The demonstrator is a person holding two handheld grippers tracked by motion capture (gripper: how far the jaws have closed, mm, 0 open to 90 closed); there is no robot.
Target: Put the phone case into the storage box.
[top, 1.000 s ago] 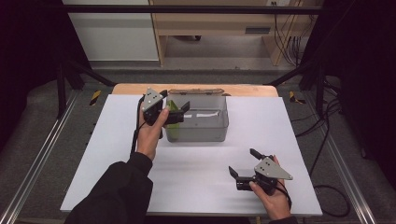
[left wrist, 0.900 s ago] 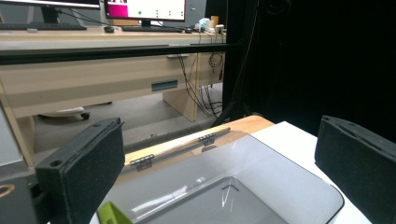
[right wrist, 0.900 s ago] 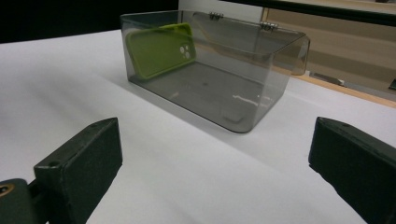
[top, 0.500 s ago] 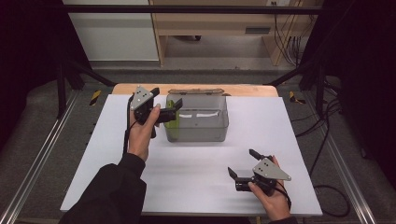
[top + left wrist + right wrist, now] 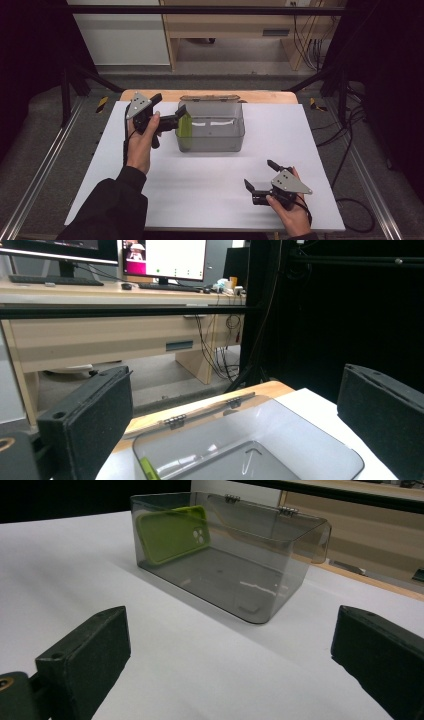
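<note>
Inside the box (image 5: 260,580), the phone case (image 5: 172,534) leans lengthwise.

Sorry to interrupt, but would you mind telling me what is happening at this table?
A person is working with two hand-held grippers around a clear grey box with its lid open. A green phone case leans inside against one end wall. The left gripper, jaws open, is beside that end; the right gripper, also open, rests nearer the person.

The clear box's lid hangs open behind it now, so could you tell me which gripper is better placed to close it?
Probably the left gripper: it hovers open at the clear box's left end, near the hinged lid. The right gripper sits open low near the table's front edge.
</note>
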